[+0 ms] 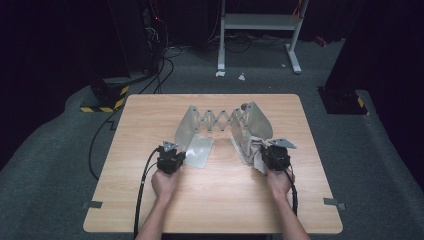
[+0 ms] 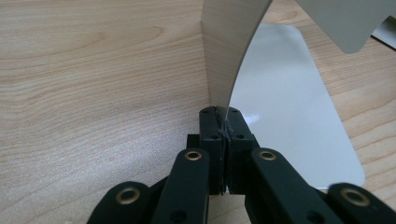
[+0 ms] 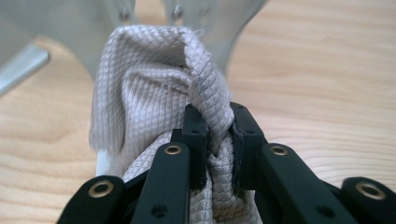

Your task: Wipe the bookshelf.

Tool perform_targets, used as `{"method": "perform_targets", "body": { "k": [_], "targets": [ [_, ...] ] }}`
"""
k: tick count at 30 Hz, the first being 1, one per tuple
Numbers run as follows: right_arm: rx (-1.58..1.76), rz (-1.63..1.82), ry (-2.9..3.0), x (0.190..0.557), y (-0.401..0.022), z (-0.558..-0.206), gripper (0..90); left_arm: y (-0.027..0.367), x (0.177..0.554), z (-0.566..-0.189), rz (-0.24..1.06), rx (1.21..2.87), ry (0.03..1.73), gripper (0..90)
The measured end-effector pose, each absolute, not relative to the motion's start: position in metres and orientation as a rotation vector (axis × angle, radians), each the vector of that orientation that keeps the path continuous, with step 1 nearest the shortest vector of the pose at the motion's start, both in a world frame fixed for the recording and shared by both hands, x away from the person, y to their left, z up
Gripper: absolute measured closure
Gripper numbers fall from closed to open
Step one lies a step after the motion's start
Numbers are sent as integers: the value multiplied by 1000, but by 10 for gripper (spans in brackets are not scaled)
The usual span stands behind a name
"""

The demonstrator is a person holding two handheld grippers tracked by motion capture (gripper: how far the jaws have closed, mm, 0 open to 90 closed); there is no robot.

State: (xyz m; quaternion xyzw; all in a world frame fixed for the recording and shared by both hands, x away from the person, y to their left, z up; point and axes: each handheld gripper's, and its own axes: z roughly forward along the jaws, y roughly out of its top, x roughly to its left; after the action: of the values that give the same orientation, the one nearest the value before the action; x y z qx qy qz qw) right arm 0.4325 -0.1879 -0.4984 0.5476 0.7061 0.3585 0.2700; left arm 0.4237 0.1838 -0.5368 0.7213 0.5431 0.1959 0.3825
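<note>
On the wooden surface, my left tongs pinch the metal rack's panel edge while my right tongs clamp a bunched grey cloth against its other end, so wiping looks barely started.

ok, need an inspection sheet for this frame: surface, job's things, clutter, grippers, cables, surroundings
Surface: wooden table, bare in front.
Job's things: translucent folding board with scissor linkage at mid-table, side panels raised; beige waffle-weave cloth at its right panel.
Clutter: nothing seen.
Grippers: left hand-held gripper shut on the board's left panel edge; right hand-held gripper shut on the cloth.
Cables: black cable trailing from the left one toward the near edge; more cables on the floor behind.
Surroundings: grey carpet, white frame stand, hazard-striped base, dark backdrop.
</note>
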Motion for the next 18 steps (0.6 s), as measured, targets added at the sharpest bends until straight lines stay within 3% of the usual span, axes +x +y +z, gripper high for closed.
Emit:
{"method": "perform_targets", "body": {
  "k": [18],
  "targets": [
    [1299,1094,1750,405,-195,-412,794,184,424,-537,503,1840,1386,881]
  ]
}}
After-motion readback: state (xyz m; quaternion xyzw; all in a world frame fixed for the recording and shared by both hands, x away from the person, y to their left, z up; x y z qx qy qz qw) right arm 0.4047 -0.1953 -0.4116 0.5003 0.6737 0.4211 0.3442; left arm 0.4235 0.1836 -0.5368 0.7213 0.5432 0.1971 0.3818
